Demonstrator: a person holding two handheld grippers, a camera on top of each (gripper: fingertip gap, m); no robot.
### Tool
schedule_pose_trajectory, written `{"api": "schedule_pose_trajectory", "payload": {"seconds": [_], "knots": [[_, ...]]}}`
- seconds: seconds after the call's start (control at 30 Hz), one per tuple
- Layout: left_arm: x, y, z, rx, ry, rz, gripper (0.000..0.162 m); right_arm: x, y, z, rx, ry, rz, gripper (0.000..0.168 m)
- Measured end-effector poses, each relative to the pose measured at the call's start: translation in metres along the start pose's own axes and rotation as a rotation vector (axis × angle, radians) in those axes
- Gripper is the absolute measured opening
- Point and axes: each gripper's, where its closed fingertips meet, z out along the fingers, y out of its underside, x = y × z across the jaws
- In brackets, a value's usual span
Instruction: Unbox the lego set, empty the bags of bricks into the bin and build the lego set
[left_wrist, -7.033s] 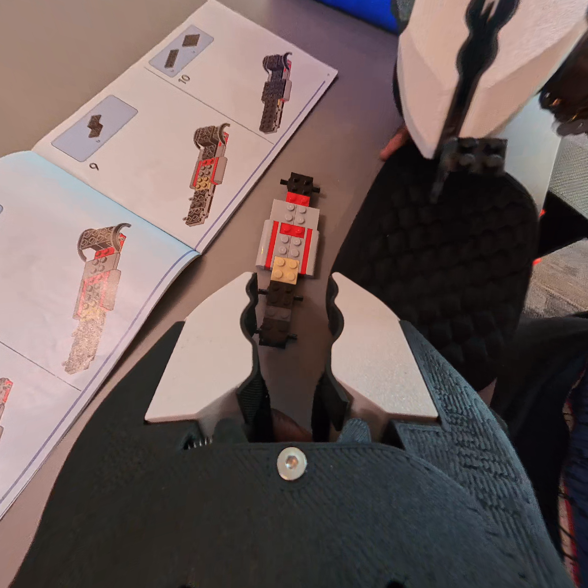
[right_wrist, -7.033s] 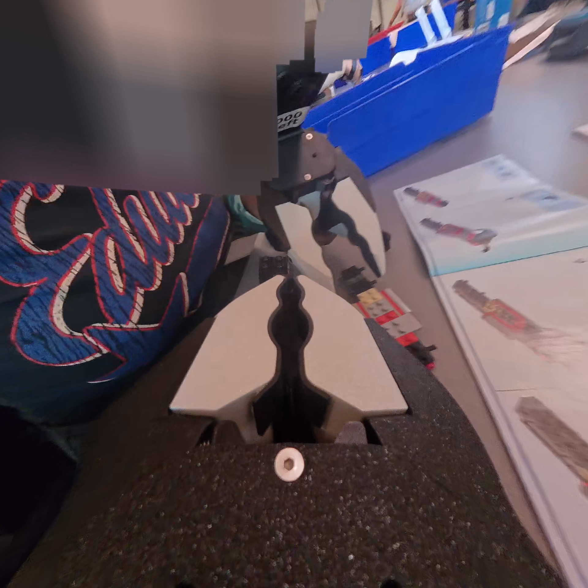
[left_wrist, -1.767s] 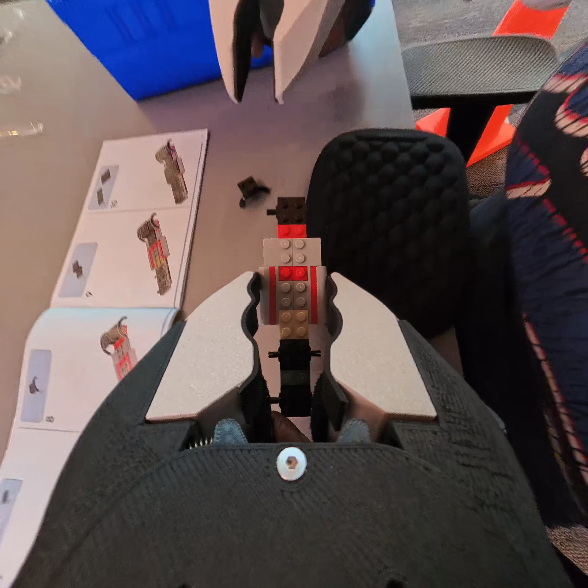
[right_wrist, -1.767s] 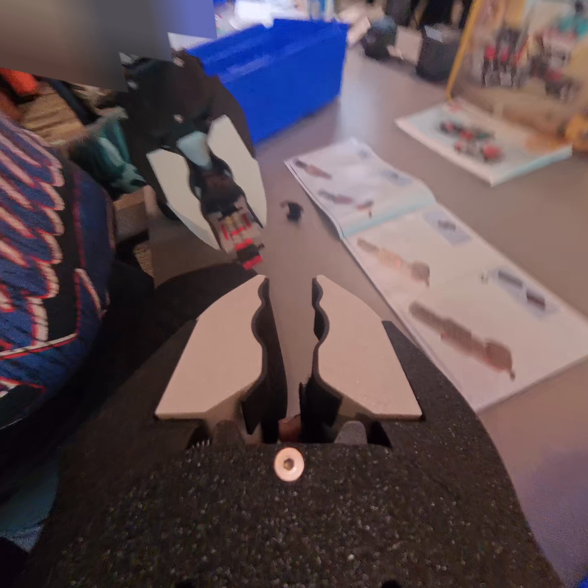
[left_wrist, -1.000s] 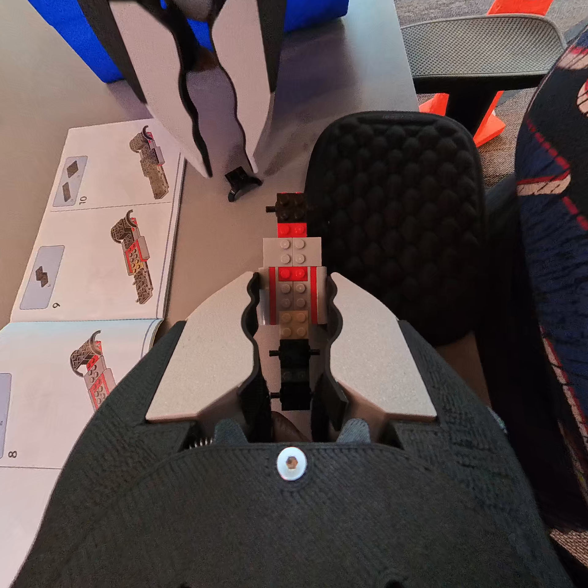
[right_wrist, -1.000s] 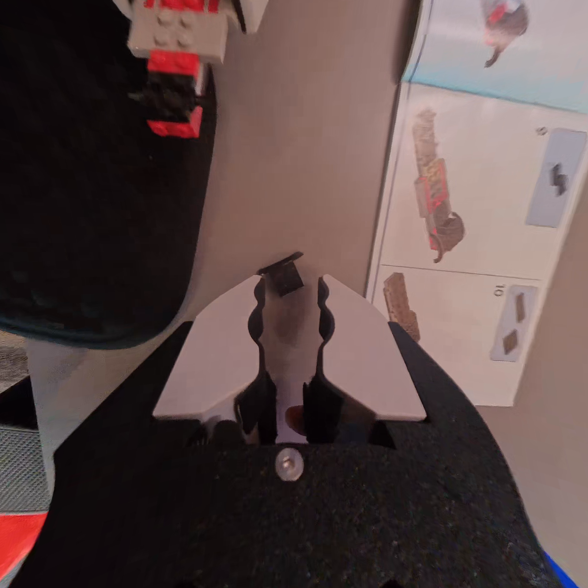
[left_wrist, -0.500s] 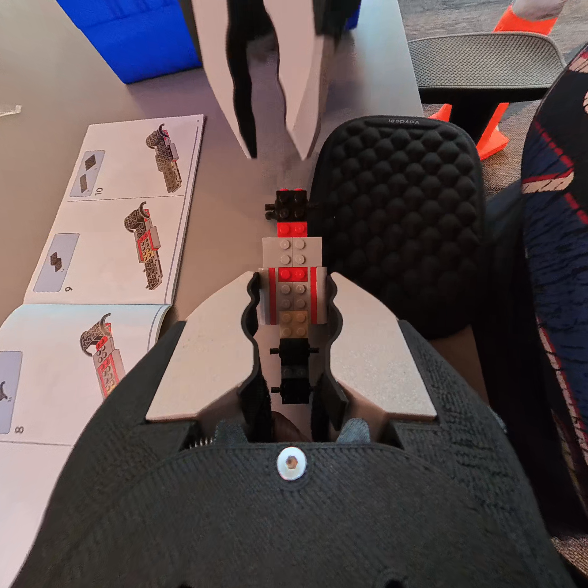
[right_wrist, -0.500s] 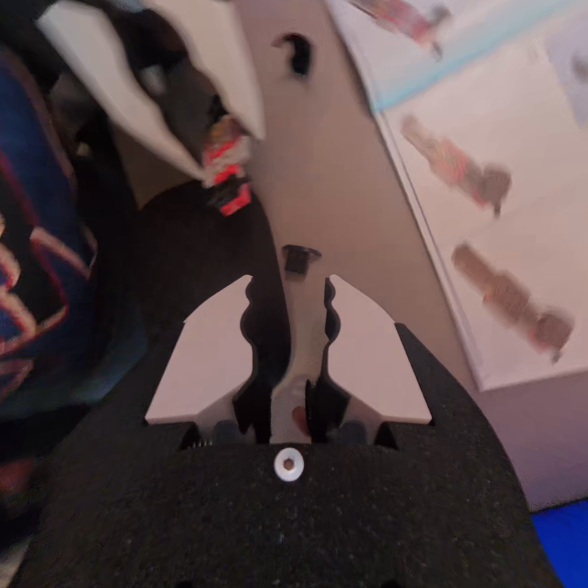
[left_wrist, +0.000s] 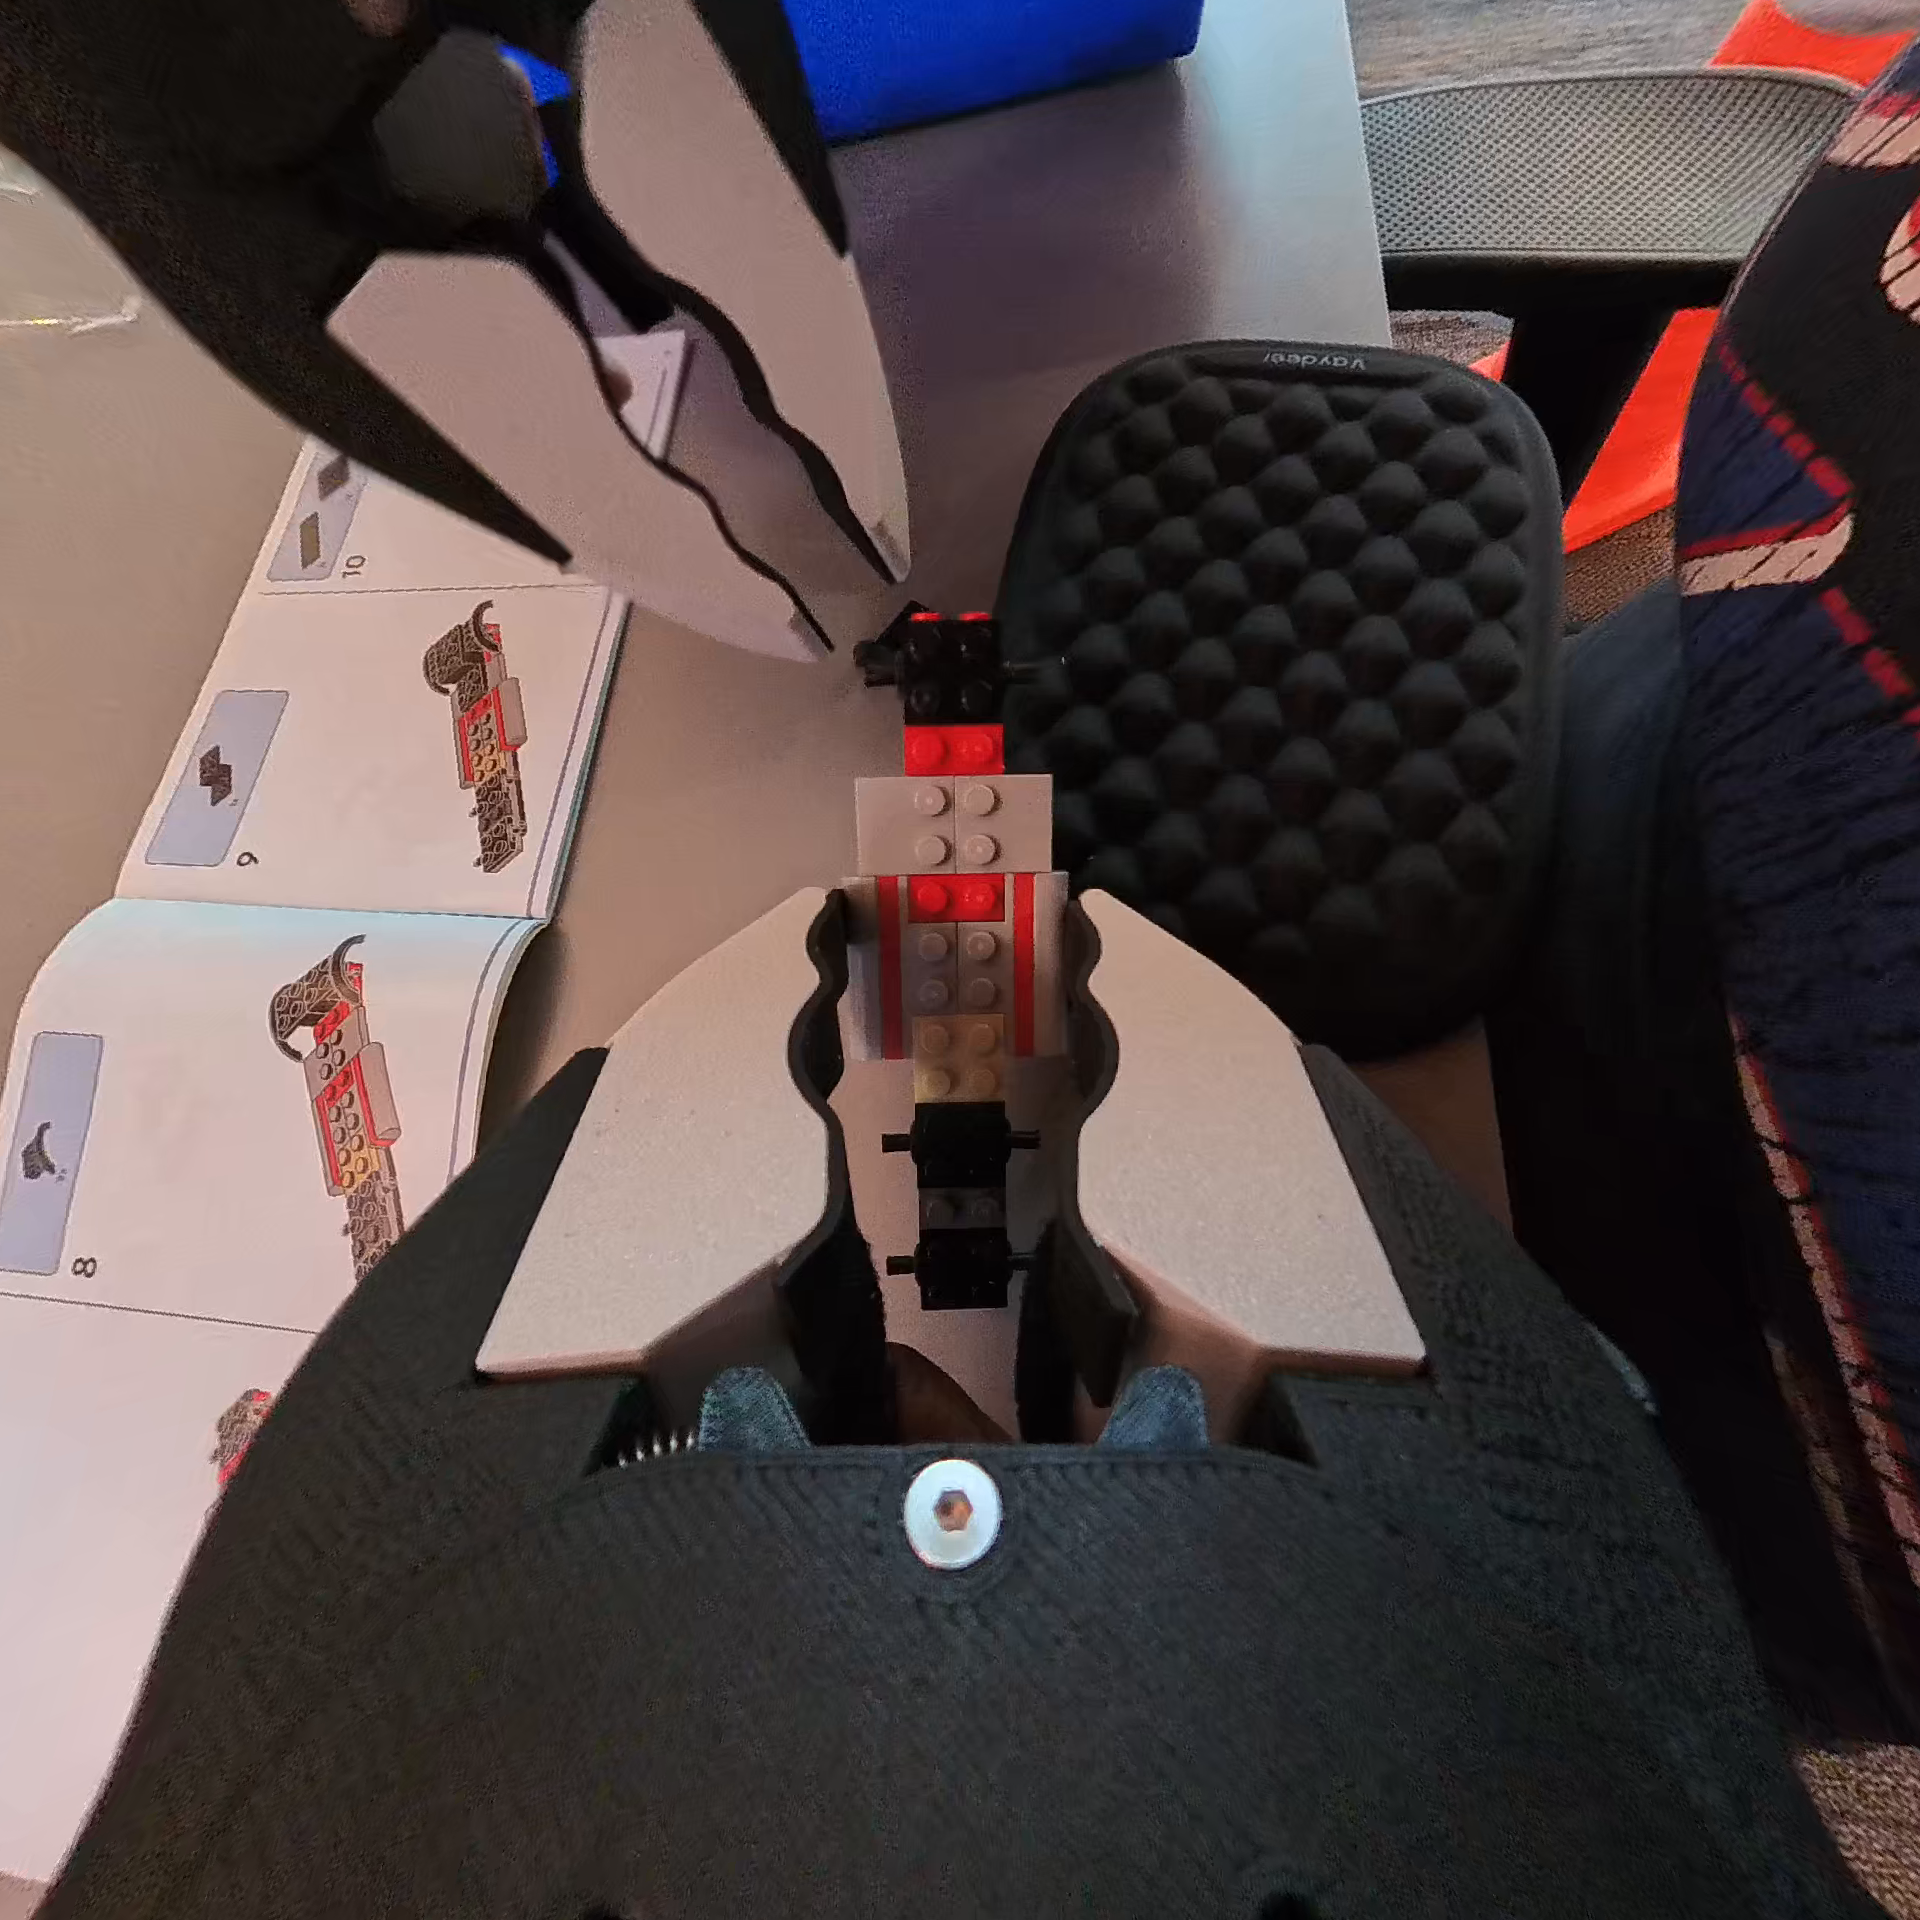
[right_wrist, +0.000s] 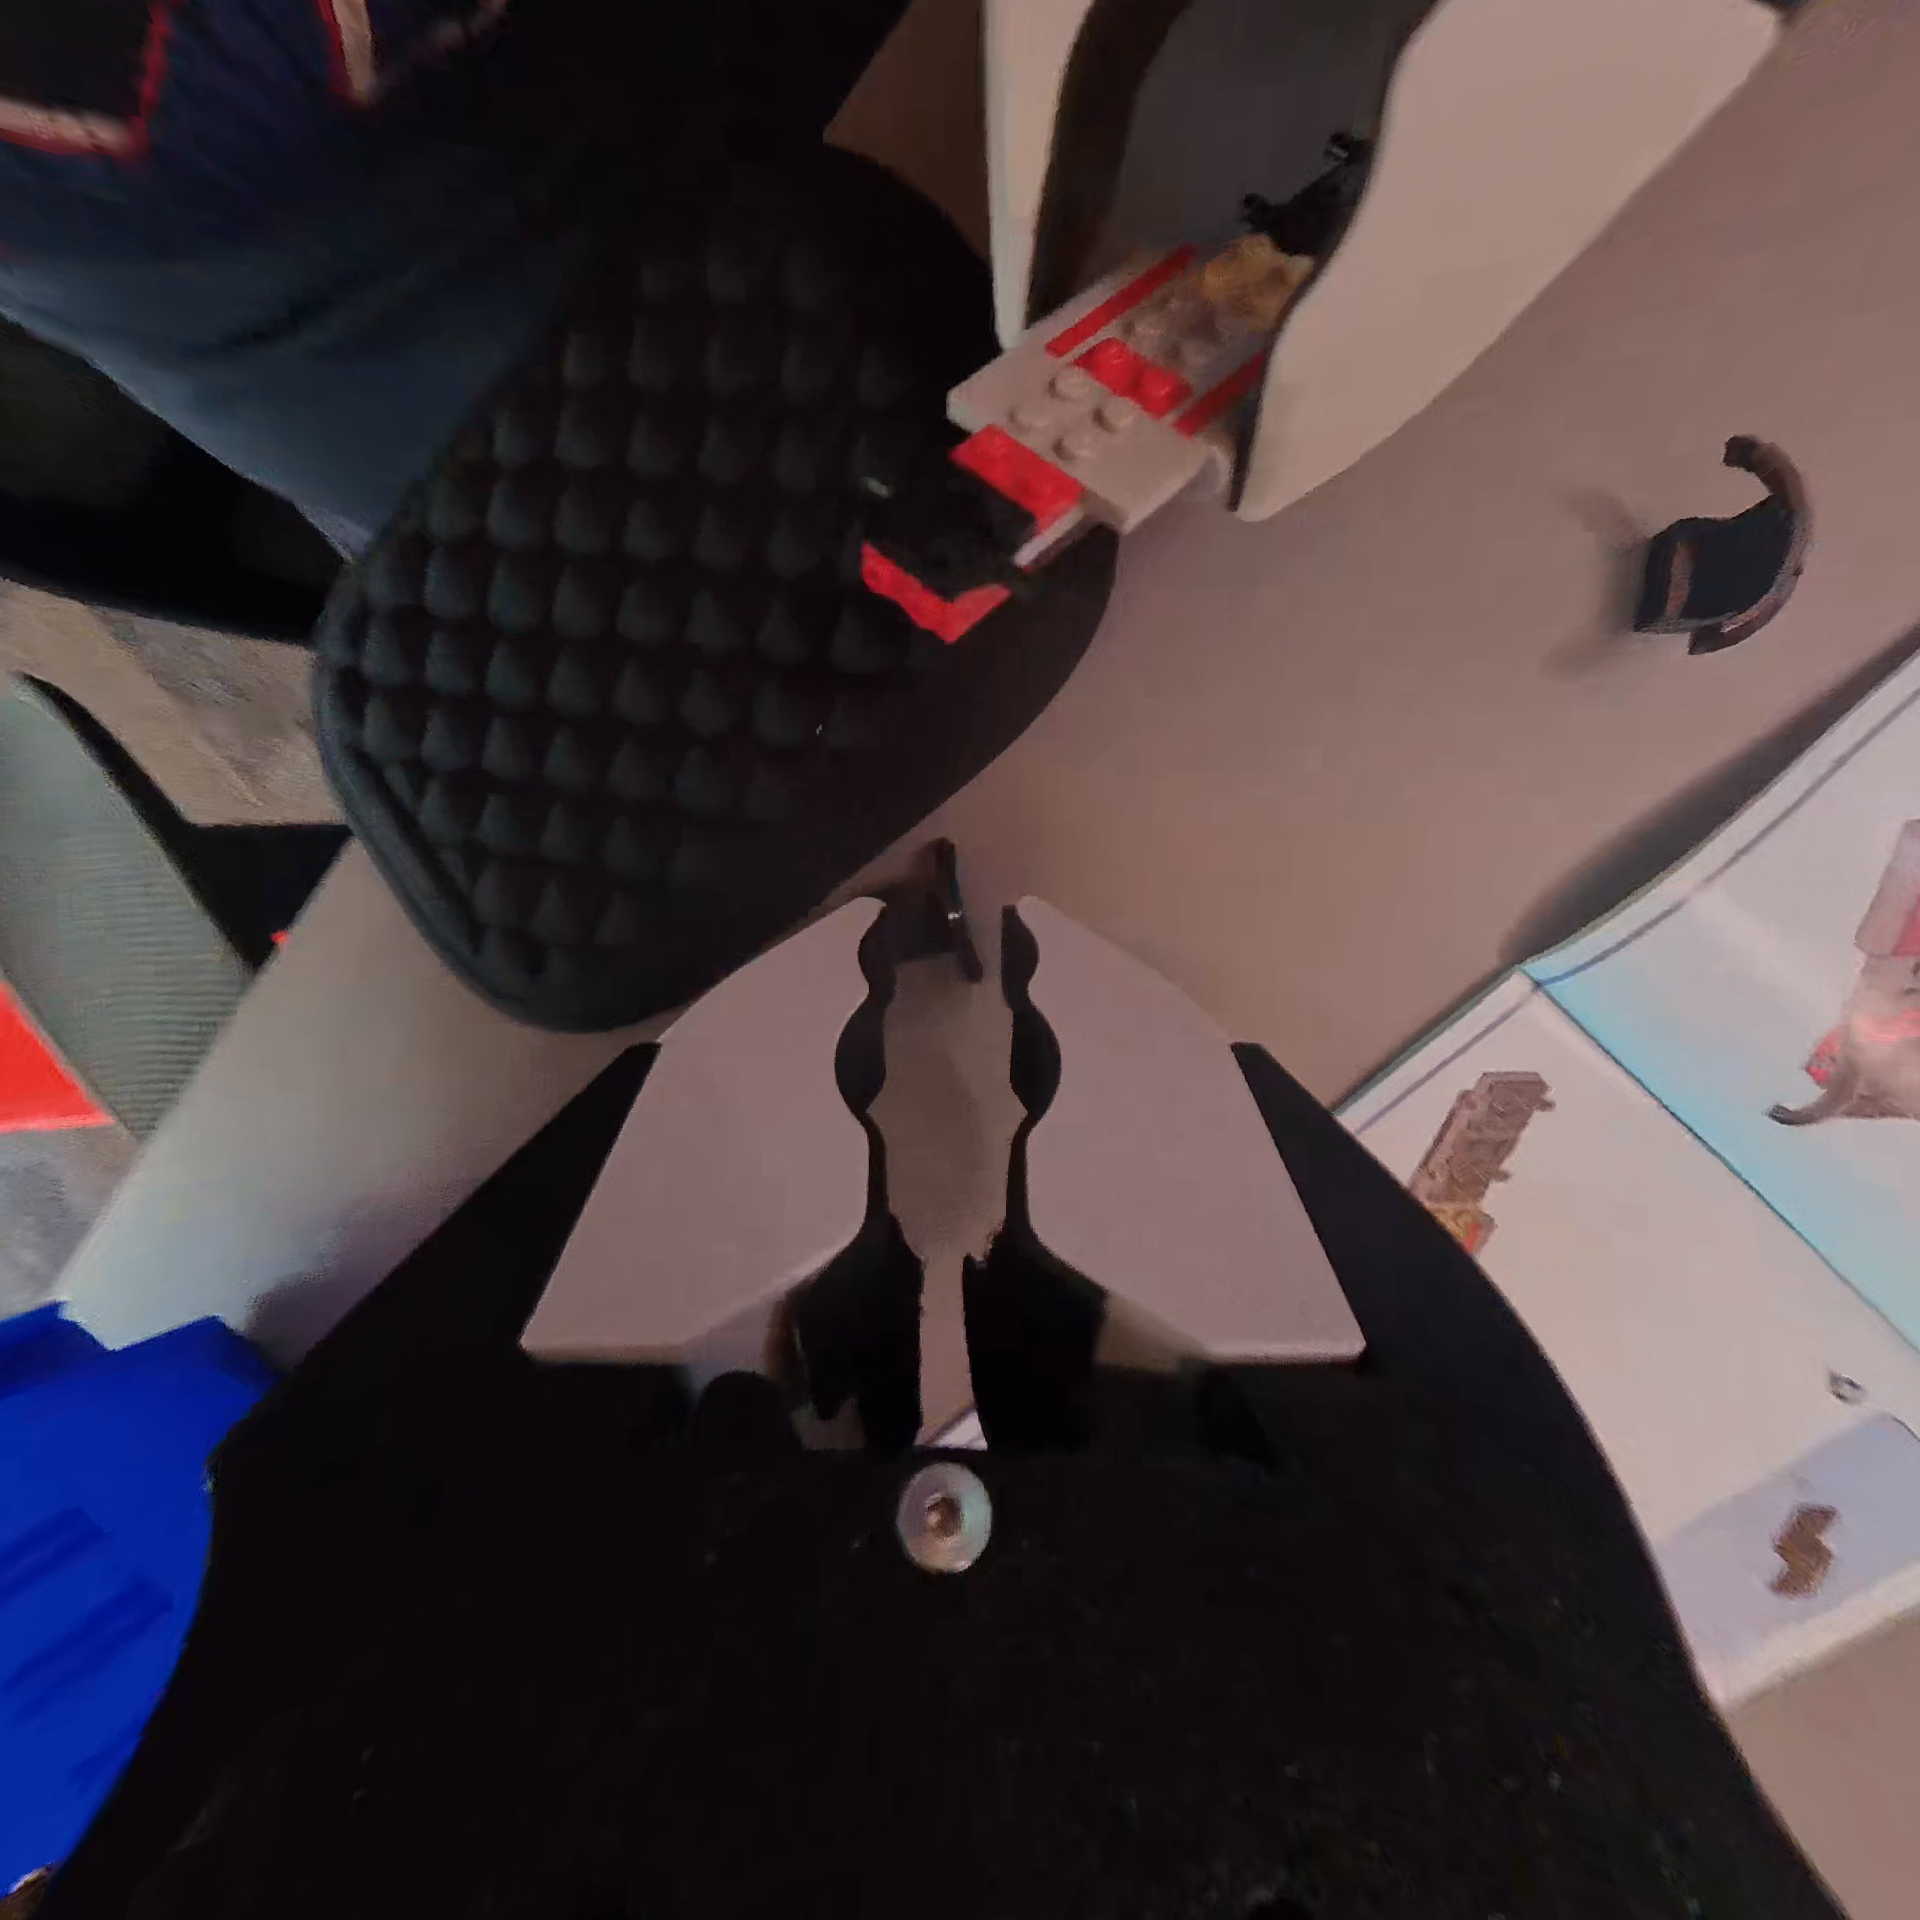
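Observation:
My left gripper (left_wrist: 951, 904) is shut on the lego model (left_wrist: 956, 831), a long build of grey, red, tan and black bricks whose black front end points away from me. My right gripper (right_wrist: 945, 909) is shut on a small black piece (right_wrist: 948, 914) held at its fingertips. In the left wrist view the right gripper (left_wrist: 857, 608) comes in from the upper left, and its tips are right beside the model's black front end. In the right wrist view the left gripper (right_wrist: 1122, 426) holds the model (right_wrist: 1091, 405) just ahead. A loose curved black piece (right_wrist: 1714, 561) lies on the table.
An open instruction booklet (left_wrist: 343, 748) lies to the left on the grey table. A black dimpled pad (left_wrist: 1288, 675) sits at the table's right edge, close to the model. A blue bin (left_wrist: 987, 52) stands at the back. A mesh chair (left_wrist: 1610, 156) and a person's patterned clothing (left_wrist: 1818, 727) are at the right. About 8 cm separates my left fingertips from my right.
My right gripper has swung down and in with the small black piece, ending close to the model's front end. My left gripper has kept the model almost still.

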Motion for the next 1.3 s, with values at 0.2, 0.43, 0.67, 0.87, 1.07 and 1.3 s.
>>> {"api": "schedule_pose_trajectory", "payload": {"seconds": [0.2, 0.43, 0.67, 0.87, 1.07, 1.3], "knots": [[0.002, 0.002, 0.005, -0.022, -0.005, 0.031, 0.04, -0.006, 0.012, 0.016, -0.031, -0.22, 0.181, 0.017], [-0.007, 0.001, 0.008, -0.003, -0.057, 0.007, 0.04, -0.015, 0.019, 0.008, 0.041, -0.187, 0.498, 0.005], [-0.009, -0.001, 0.011, -0.098, -0.212, 0.186, 0.04, -0.01, -0.04, -0.047, 0.721, -0.017, 0.971, 0.005], [0.006, 0.004, 0.014, -0.298, -0.232, 0.392, 0.04, -0.023, -0.049, -0.03, 0.641, 0.045, 1.02, 0.005], [0.013, -0.011, 0.014, -0.301, -0.224, 0.458, 0.04, -0.026, -0.048, -0.011, 0.529, 0.04, 1.023, 0.006], [0.023, -0.014, 0.018, -0.289, -0.213, 0.508, 0.04, -0.033, -0.045, -0.004, 0.4, 0.119, 0.888, 0.005]]}}
